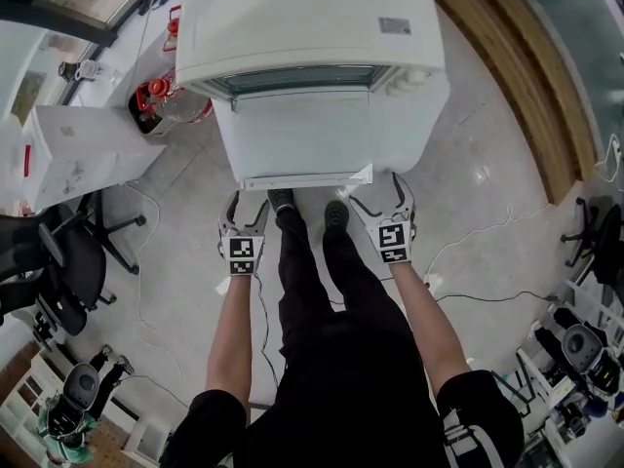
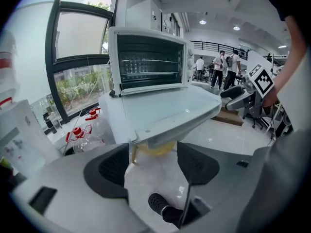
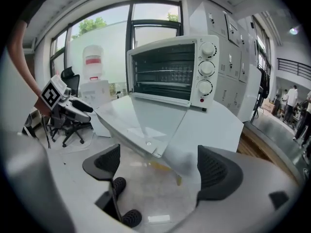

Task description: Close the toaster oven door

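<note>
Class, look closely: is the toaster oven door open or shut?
Open. The door lies folded down, baring the toaster oven's racks.

In the head view the upper edge cut off the toaster oven [image 1: 312, 18], and its open door [image 1: 302, 135] hid most of the table [image 1: 417, 125] from us. We could not identify a yellowish thing [image 2: 154, 149] half covered by that door.

No text could be read. The grey label [image 1: 394, 25] on the oven's [image 1: 292, 13] top was too small to make out, and the red band [image 3: 93, 61] on the bottle [image 3: 93, 72] showed no legible letters.
</note>
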{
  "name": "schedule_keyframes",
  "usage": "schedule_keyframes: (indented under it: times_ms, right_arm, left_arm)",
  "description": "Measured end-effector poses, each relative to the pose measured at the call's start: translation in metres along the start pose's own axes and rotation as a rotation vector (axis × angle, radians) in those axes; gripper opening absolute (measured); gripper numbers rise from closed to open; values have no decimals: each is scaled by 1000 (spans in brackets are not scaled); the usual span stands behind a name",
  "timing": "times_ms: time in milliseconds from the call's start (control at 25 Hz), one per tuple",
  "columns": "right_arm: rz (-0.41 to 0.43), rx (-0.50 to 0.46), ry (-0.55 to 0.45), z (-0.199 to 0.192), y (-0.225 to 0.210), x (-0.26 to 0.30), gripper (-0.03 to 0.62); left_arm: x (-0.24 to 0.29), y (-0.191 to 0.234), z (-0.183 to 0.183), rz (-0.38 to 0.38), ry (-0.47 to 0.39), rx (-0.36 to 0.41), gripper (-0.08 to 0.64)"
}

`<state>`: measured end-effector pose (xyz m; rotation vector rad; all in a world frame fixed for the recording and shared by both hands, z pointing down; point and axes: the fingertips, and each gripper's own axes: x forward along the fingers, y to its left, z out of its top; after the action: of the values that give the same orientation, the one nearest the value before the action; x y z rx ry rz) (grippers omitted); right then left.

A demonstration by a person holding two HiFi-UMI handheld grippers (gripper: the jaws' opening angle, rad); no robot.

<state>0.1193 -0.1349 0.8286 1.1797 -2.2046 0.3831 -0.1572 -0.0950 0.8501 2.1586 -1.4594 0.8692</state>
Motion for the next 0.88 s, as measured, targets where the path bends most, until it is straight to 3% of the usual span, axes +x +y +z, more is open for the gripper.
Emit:
schedule_keyframes:
  times_ms: [400,880]
  right_arm:
    - [-79,4,11,-12,-16,26,509]
    - [-117,36,16,-16,-25,31,509]
  left_arm:
    - [29,2,-1,33,-37,-111,295]
    - [31,18,-1,56,-72,-156,295]
